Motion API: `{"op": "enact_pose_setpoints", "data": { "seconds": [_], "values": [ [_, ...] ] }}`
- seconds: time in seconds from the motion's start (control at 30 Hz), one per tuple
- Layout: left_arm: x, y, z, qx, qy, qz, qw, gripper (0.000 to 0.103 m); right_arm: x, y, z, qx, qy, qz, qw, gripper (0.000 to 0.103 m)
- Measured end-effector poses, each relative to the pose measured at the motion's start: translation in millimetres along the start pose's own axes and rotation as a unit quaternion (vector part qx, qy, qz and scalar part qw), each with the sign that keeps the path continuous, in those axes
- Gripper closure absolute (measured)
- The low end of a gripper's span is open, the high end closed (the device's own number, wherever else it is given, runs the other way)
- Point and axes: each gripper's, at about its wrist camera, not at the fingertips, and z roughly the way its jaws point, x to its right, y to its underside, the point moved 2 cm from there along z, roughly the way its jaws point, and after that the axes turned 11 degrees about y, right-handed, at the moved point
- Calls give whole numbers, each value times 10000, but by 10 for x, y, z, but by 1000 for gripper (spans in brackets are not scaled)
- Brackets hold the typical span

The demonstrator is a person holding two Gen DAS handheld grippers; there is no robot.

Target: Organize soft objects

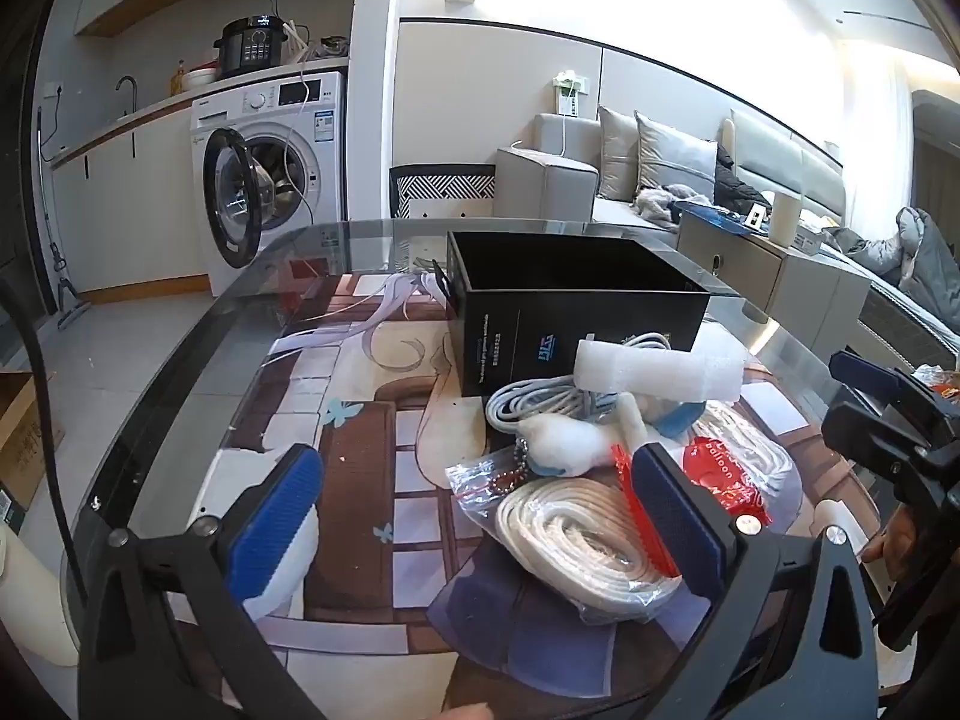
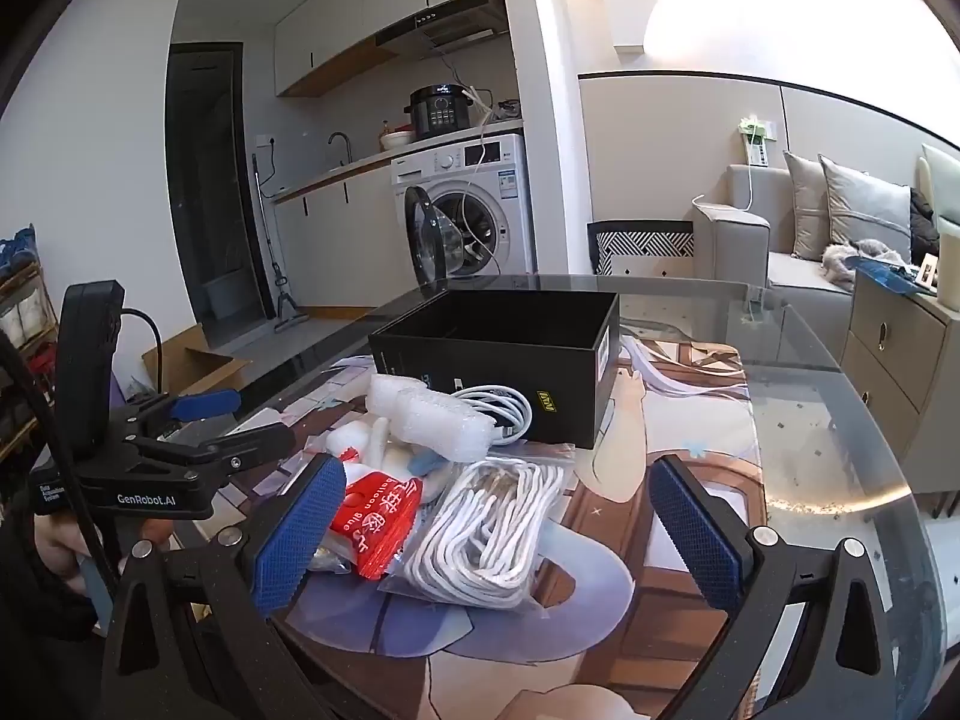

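Hovering low over the glass table, the left gripper has its blue-padded fingers spread wide with nothing between them, its right finger standing just in front of a bagged coil of flat white cord and a red packet printed with "balloon". The right gripper is likewise spread wide and empty, its left pad close beside the same red packet, while a clear bag of thin white cables lies on the table between its fingers without touching either. Just beyond these lies the rest of the pile on the illustrated mat: a small white plush with a bead chain, a loose white cable coil, and a roll of white foam wrap lying across the top of the heap. Behind the pile, touching or nearly touching it, stands an open black box, upright; what the views show of its inside is dark. In the right wrist view the foam roll and cable sit against the box's front wall. Farther back, past the table's edge, stands a washing machine with its door swung open and a black cooker on top, and to the right a grey sofa with cushions.
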Motion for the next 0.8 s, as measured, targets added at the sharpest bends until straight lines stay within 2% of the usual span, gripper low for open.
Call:
{"op": "enact_pose_setpoints", "data": {
  "seconds": [0.3, 0.8],
  "values": [
    [-12, 59, 0, 101, 25, -32, 9999, 0, 55, 9, 30, 8, -89, 70, 9999, 0],
    [23, -25, -14, 71, 23, 6, 10000, 0, 12, 26, 17, 18, -53, 102, 9999, 0]
  ]
}}
